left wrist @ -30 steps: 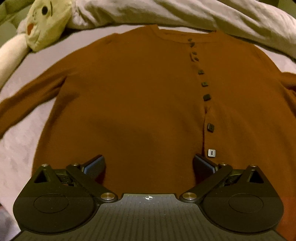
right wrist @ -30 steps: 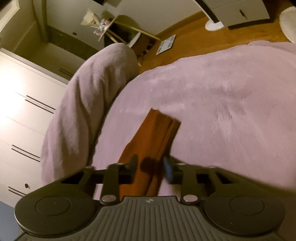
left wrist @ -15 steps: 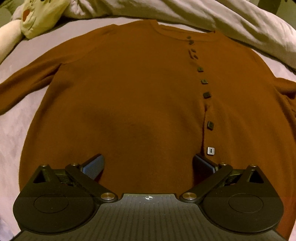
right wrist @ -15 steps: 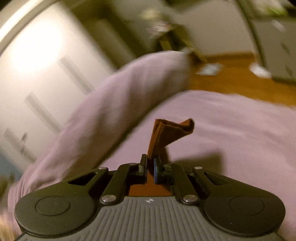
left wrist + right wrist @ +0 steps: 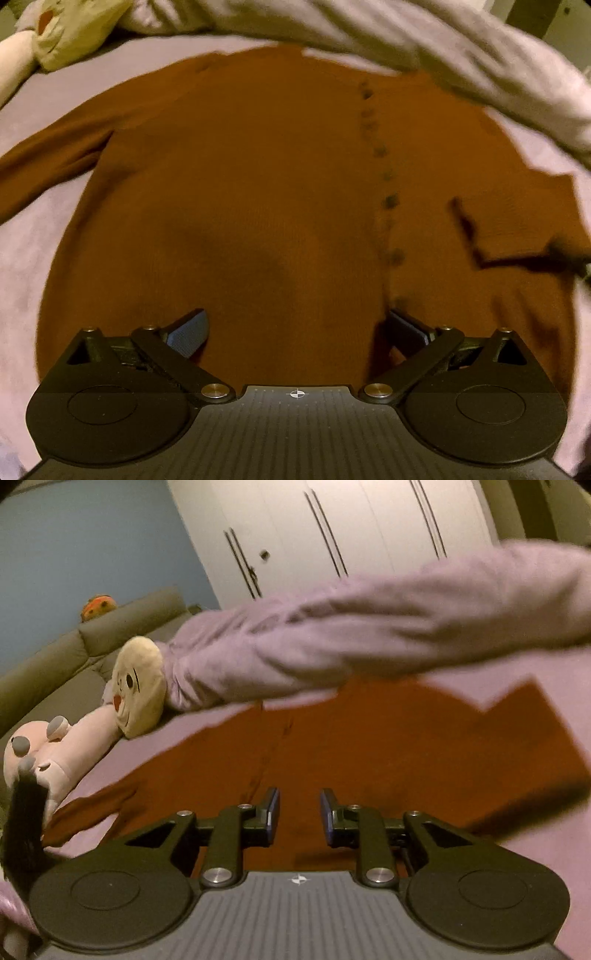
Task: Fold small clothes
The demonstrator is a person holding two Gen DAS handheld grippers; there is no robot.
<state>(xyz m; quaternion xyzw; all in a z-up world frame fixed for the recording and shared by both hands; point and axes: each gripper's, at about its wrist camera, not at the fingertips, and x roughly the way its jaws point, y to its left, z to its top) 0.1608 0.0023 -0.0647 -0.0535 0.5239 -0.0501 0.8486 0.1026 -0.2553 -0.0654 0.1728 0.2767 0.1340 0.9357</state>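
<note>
Brown cardigan [image 5: 240,192] flat under left hand-held gripper [image 5: 295,328], wide | right hand-held gripper [image 5: 298,814] opening, empty

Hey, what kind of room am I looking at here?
Most likely a bedroom: a brown cardigan lies spread on a bed's lilac cover, with a plush toy beside it and tall white wardrobe doors behind.

Each gripper, the left gripper [image 5: 295,328] and the right gripper [image 5: 298,814], is built of matt black plastic, with two round discs set at the outer corners of the body and a ribbed grey centre plate marked by a small white crosshair. Angled black link arms are fastened by silver screws and pins. The fingers [image 5: 271,812] are faced with blue textured pads.
</note>
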